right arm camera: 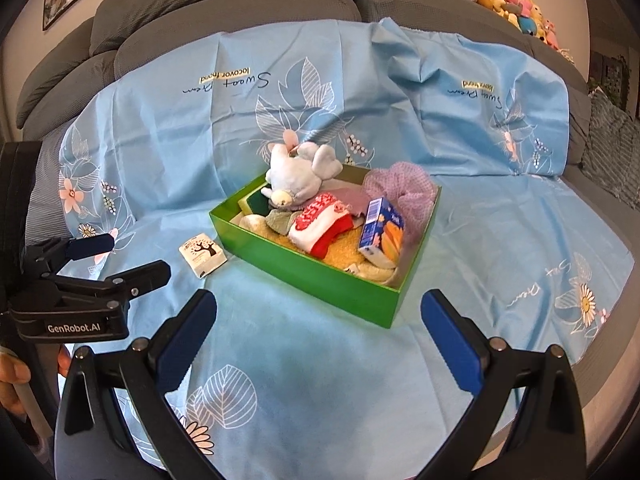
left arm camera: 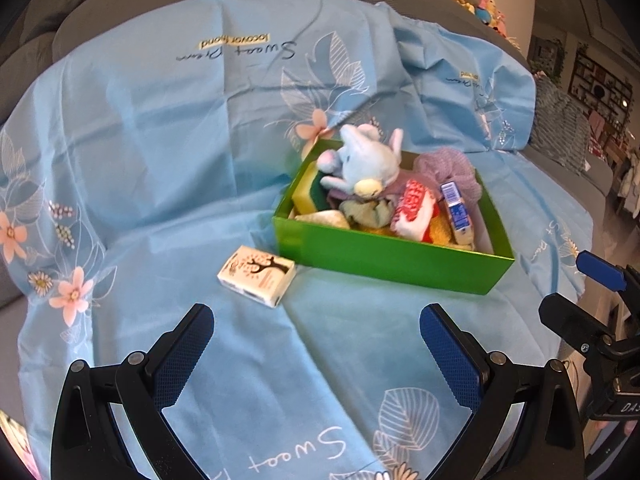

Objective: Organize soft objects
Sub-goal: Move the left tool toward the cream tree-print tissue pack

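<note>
A green box (left arm camera: 384,258) (right arm camera: 304,270) sits on a light blue sheet. It holds a pale blue plush toy (left arm camera: 366,164) (right arm camera: 300,180), a purple mesh pouf (left arm camera: 448,168) (right arm camera: 404,188), a red-and-white sock (left arm camera: 416,208) (right arm camera: 320,220), a yellow-green sponge (left arm camera: 308,190), a blue tissue pack (left arm camera: 456,208) (right arm camera: 380,232) and cloths. A small white tissue pack (left arm camera: 258,274) (right arm camera: 202,256) lies on the sheet left of the box. My left gripper (left arm camera: 316,350) is open and empty, near the pack. My right gripper (right arm camera: 318,334) is open and empty, in front of the box.
The blue floral sheet (left arm camera: 160,140) (right arm camera: 500,240) covers a grey sofa (right arm camera: 240,4). Several plush toys (right arm camera: 512,4) line the sofa back at the right. The left gripper shows in the right wrist view (right arm camera: 92,264), the right gripper in the left wrist view (left arm camera: 592,304).
</note>
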Available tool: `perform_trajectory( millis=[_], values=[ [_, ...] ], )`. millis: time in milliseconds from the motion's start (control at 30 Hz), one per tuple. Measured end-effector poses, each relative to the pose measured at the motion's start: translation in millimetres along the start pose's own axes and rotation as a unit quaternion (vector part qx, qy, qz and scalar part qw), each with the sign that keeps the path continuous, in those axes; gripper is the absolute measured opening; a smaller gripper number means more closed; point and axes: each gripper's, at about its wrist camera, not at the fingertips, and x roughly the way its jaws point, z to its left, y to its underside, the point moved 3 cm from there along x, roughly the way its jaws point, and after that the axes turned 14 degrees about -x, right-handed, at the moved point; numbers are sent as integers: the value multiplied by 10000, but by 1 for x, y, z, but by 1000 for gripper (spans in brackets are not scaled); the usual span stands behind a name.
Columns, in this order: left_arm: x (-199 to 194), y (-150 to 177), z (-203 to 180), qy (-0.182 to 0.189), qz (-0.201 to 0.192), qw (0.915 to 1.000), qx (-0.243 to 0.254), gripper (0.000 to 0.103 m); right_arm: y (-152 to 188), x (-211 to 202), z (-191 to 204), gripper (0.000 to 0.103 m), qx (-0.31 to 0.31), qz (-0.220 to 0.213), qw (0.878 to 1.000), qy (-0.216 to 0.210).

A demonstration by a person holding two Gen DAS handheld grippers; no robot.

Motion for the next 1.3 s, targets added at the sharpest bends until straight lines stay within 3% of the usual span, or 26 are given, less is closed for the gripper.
perform_trajectory(
  millis=[633, 1067, 1300],
  values=[
    [52, -15, 47, 155, 303, 9993, -147, 103, 1, 51, 21, 102, 95, 380, 9992, 35],
    [116, -38, 87, 367, 897, 9930, -671, 103, -2, 98, 65, 102, -42, 639, 9975, -310],
    [143, -43, 95, 591, 1248, 9890, -529, 103, -10, 127, 90, 102, 37, 701, 9968, -371]
  ],
)
